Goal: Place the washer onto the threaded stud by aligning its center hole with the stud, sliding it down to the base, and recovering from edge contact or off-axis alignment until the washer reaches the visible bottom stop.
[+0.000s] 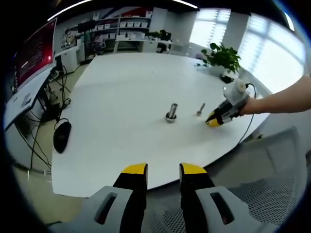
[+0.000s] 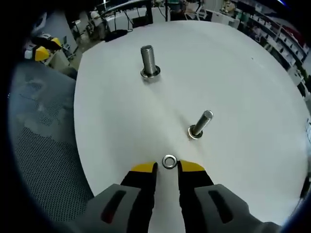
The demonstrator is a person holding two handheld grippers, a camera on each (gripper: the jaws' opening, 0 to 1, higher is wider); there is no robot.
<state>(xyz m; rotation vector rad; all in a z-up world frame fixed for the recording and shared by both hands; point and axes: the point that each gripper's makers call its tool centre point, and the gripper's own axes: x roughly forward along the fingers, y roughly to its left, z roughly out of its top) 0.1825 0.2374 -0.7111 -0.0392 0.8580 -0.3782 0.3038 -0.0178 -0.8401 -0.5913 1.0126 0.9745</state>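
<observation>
Just ahead of your right gripper [image 2: 167, 167], whose jaws stand spread with nothing between them, the washer [image 2: 169, 161] lies flat on the white bench [image 2: 243, 87], hole facing up. Beyond it the smaller threaded stud [image 2: 200, 124] stands on its head, its shank leaning away to the right; farther off the larger stud [image 2: 149, 61] stands upright. Your left gripper [image 1: 164, 170] hangs spread off the bench's near edge. The room holds shelving [image 1: 131, 29], a potted plant [image 1: 222, 57] and bright windows [image 1: 265, 43].
</observation>
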